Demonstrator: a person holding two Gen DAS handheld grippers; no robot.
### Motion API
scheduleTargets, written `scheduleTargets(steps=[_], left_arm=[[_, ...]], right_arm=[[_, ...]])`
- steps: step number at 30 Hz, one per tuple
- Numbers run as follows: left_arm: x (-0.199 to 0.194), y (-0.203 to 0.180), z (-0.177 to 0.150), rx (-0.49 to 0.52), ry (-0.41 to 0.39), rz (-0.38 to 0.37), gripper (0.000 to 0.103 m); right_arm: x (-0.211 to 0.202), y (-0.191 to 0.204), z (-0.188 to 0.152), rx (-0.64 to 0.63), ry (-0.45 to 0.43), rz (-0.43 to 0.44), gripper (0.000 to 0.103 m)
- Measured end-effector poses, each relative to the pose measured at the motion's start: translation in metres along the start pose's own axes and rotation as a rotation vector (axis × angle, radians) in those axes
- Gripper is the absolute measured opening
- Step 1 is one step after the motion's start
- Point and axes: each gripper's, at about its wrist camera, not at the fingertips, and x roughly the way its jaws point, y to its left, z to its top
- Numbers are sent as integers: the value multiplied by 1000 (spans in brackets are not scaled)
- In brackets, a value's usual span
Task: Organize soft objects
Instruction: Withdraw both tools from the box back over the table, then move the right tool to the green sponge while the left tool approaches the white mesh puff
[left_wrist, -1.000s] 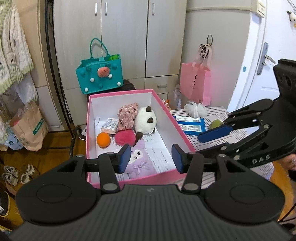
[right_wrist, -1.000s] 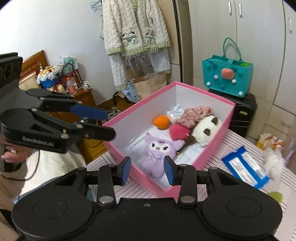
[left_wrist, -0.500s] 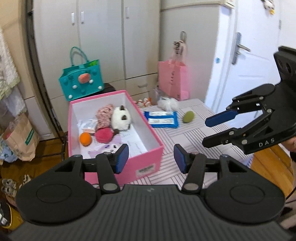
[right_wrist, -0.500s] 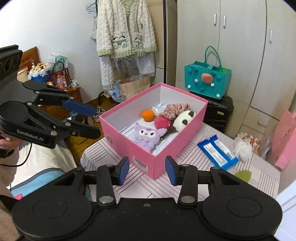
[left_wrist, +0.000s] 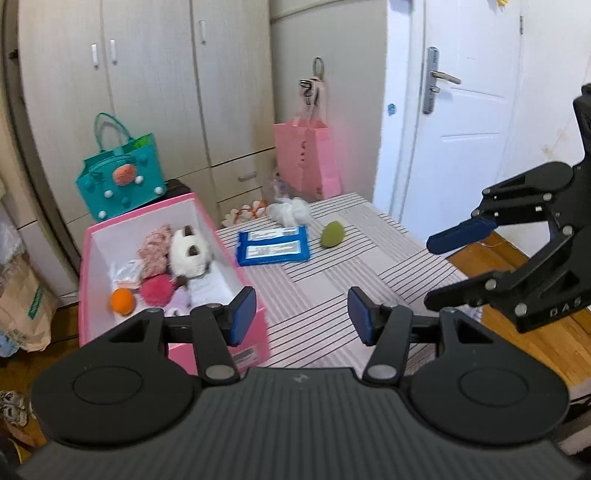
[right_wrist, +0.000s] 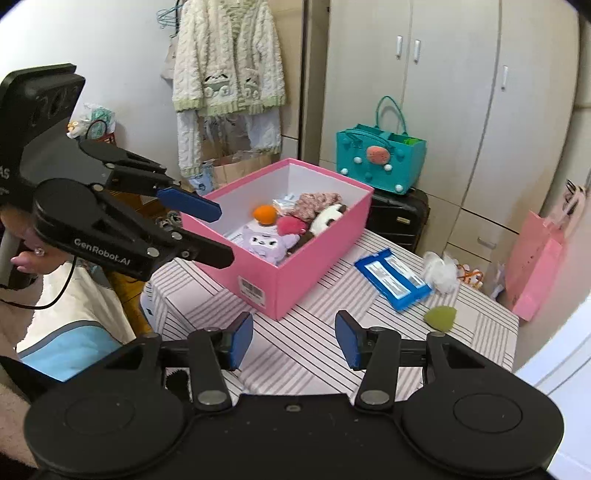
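Pink cardboard forms the box (right_wrist: 295, 284), which stands open-topped at the left end of the striped surface (right_wrist: 295, 350) and bears a barcode label on its short wall. Inside it we see the sorted soft objects: a purple plush toy (right_wrist: 264, 240) with a white face, an orange ball (right_wrist: 265, 214), a magenta pompom (right_wrist: 290, 225), a white plush with dark brown patches (right_wrist: 327, 218), and a pink floral fabric piece (right_wrist: 317, 201) against the far wall. A small white packet (left_wrist: 127, 271) lies among them on printed paper lining the bottom.

Outside the box, on the surface, we note three items still loose: a blue flat pack of wipes (right_wrist: 393, 278) near the box, a white fluffy puff (right_wrist: 439, 271) just beyond the wipes, and a green teardrop-shaped sponge (right_wrist: 439, 317) apart from both.

Our left hand-held gripper (left_wrist: 301, 314) hovers above the surface beside the box; its jaws have just been opening and nothing sits between the blue pads. Our right hand-held gripper (right_wrist: 293, 341) is likewise held over the striped surface, jaws just opened wider and empty.

Beyond the surface stand a teal felt bag (right_wrist: 380, 162) and a pink paper bag (left_wrist: 306, 157).
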Motion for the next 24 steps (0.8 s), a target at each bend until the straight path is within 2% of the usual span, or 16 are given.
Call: scheduleTargets(steps=[5, 7, 13, 15, 17, 21, 24], left_arm=[[23, -13, 12, -2, -17, -44, 59], [34, -17, 16, -15, -33, -75, 60], [74, -26, 24, -42, -52, -92, 61], [87, -26, 26, -58, -54, -91, 62], [101, -25, 28, -95, -67, -77, 62], [126, -15, 22, -229, -90, -89, 62], [148, -16, 20, -237, -99, -72, 62]], right_arm=[[0, -26, -14, 52, -26, -42, 62], [4, -41, -19, 85, -48, -84, 65], [30, -85, -36, 169, -120, -126, 66], [38, -94, -42, 167, -143, -144, 69], [49, -100, -49, 148, -157, -195, 77], [72, -111, -59, 105, -169, -261, 78], [90, -123, -64, 99, -149, -279, 78]])
